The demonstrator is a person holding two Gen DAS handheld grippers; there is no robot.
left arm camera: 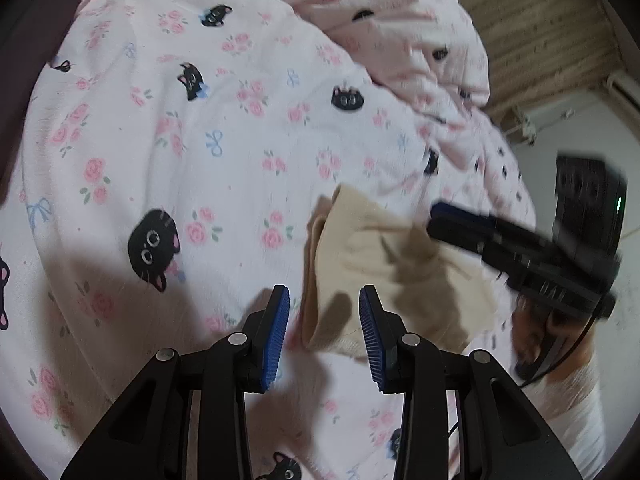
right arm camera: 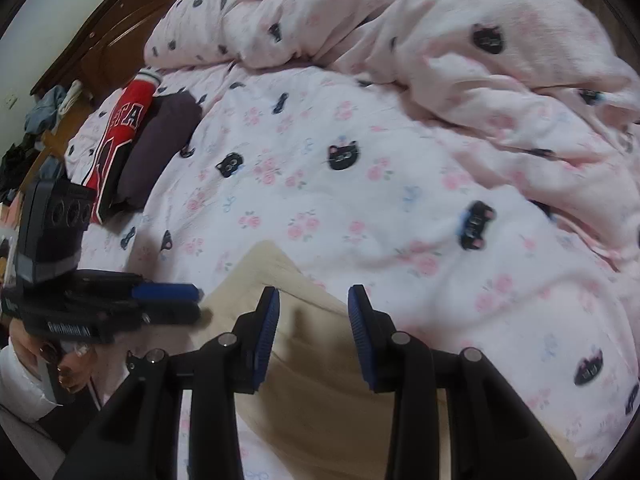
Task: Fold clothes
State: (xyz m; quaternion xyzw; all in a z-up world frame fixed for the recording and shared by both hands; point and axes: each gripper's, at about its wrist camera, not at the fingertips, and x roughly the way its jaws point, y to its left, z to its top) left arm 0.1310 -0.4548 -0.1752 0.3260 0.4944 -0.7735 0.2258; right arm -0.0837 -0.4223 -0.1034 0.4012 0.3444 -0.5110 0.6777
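My left gripper (left arm camera: 324,334) and right gripper (right arm camera: 313,334) both hang open, holding nothing, over the beige cloth (right arm camera: 316,380); folded clothes (right arm camera: 136,152) (red, purple) at ten o'clock.

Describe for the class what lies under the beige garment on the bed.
The beige garment lies on the pink quilt printed with cat faces and roses; the quilt shows all around it. Whether anything else sits beneath the garment cannot be seen, since the cloth covers that spot.

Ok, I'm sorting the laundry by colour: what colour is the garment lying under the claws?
Plain beige garment, no print; clearest in the right wrist view.
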